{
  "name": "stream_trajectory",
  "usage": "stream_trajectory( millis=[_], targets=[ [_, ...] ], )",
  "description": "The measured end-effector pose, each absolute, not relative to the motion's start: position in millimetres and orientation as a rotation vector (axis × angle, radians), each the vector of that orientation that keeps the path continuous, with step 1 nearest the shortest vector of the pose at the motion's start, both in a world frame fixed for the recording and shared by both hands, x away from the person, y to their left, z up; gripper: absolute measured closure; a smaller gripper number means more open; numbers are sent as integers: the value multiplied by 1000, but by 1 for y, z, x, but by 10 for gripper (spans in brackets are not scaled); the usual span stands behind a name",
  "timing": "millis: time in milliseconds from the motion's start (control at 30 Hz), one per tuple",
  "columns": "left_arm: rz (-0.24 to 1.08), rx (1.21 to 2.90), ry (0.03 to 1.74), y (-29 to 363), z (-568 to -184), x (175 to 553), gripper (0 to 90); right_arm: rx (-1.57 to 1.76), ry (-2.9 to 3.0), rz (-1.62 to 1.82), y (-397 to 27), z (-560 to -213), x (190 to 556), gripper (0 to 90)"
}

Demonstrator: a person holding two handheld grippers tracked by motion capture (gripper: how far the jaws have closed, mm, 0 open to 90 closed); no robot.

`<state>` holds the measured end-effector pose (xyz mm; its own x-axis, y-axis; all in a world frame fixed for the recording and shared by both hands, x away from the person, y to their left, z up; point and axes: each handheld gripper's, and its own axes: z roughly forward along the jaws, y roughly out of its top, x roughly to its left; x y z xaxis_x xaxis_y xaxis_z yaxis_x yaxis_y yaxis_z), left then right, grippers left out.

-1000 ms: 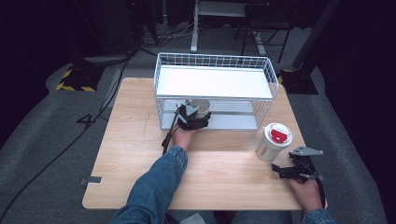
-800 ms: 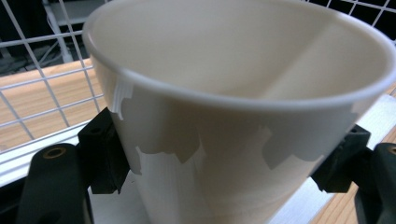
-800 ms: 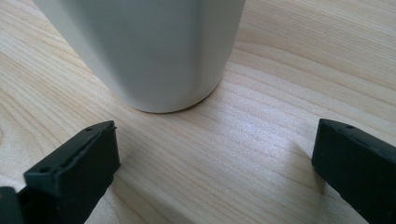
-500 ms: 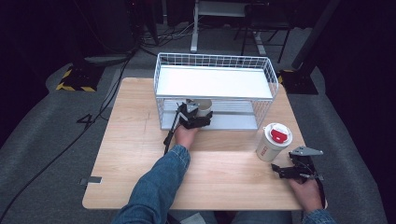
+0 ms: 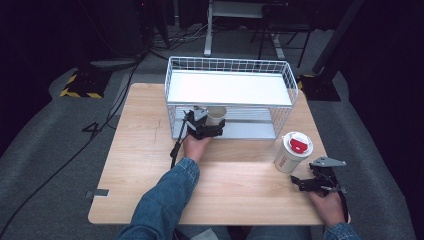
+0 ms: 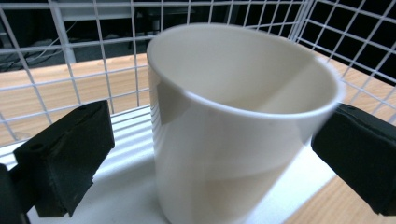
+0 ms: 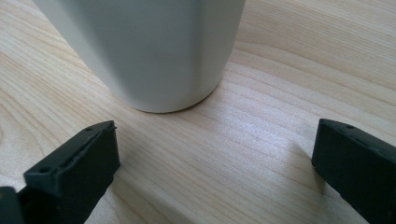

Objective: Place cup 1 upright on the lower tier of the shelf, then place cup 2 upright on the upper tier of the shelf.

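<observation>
A plain white cup [image 5: 216, 113] [image 6: 233, 116] stands upright on the lower shelf of a white wire rack [image 5: 230, 64]. My left gripper [image 5: 212, 123] [image 6: 215, 156] reaches into the rack with the cup between its jaws. The jaws have just been opening and now stand wide, with a gap showing at the left pad [image 6: 70, 149]. A white paper cup with a red-marked lid [image 5: 292, 150] [image 7: 149, 46] stands on the table at the right. My right gripper [image 5: 304, 183] [image 7: 210, 172] rests open on the wood just short of its base.
The wire rack has a white top shelf [image 5: 230, 87] and mesh walls around the lower level. The wooden table [image 5: 140, 165] has bare room at the left and front. Cables and stands lie on the dark floor beyond.
The left gripper's jaws have spread apart and let go of the white cup, which stays on the lower shelf. The right gripper has kept still.
</observation>
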<state>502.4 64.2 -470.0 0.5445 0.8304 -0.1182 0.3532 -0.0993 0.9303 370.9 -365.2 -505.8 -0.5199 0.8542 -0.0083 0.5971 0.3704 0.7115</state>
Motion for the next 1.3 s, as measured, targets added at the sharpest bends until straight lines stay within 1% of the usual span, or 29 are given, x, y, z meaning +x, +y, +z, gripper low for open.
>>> stream_trajectory(
  millis=[100,133,200,333,567,833,933,1300],
  targets=[
    [547,1693,999,66,-464,495,0,1265,2260,938,-365,-506,371,9],
    [515,1702,1001,67,-463,493,0,1265,2260,938,-365,-506,371,9],
    [494,1714,1014,68,-460,489,0,1265,2260,938,-365,-506,371,9],
    [511,1718,991,71,-457,475,0,1265,2260,938,-365,-506,371,9],
    [476,1765,965,77,-446,450,2,1269,2259,937,-365,-506,371,9],
    [459,1782,925,87,-430,424,9,1269,2260,939,-365,-506,371,9],
    [449,1763,911,91,-425,415,9,1274,2257,939,-365,-506,371,11],
    [454,1803,891,108,-419,381,11,1286,2240,938,-367,-505,367,25]
  ],
)
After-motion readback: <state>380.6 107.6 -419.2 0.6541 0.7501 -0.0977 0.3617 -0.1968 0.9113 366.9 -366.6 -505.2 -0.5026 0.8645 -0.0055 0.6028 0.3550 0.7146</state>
